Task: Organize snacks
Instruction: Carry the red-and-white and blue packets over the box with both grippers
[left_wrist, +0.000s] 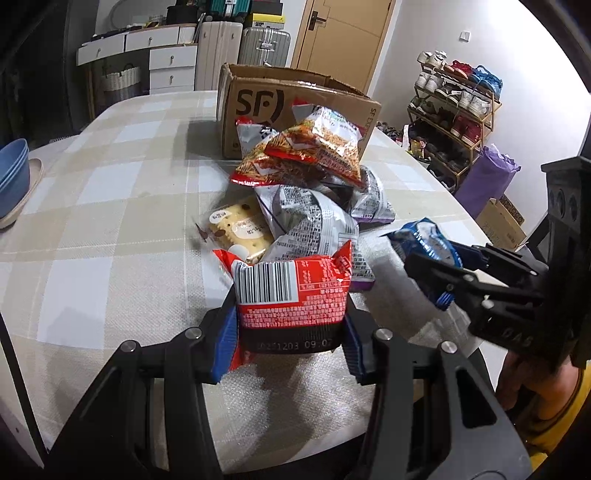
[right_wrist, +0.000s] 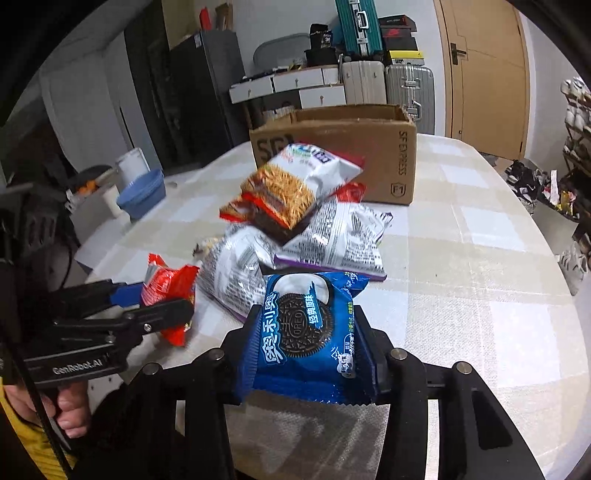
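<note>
Up close in the left wrist view, the left gripper (left_wrist: 291, 328) pinches a red snack packet (left_wrist: 291, 291) between its blue-padded fingers, barcode side facing the camera, above the near edge of the checked table (left_wrist: 110, 206). Just beyond it lies a heap of snack bags (left_wrist: 310, 206), with an open cardboard box (left_wrist: 291, 110) at the far end. At right, the right gripper (left_wrist: 439, 280) clamps a blue Oreo packet (left_wrist: 424, 240).

Seen from the right wrist view, the right gripper (right_wrist: 308, 339) squeezes the Oreo packet (right_wrist: 306, 332) by its sides, near the heap (right_wrist: 306, 229). The left gripper (right_wrist: 166, 299) enters from the left, holding the red packet (right_wrist: 168, 284). Blue bowls (right_wrist: 142, 192) sit far left.
</note>
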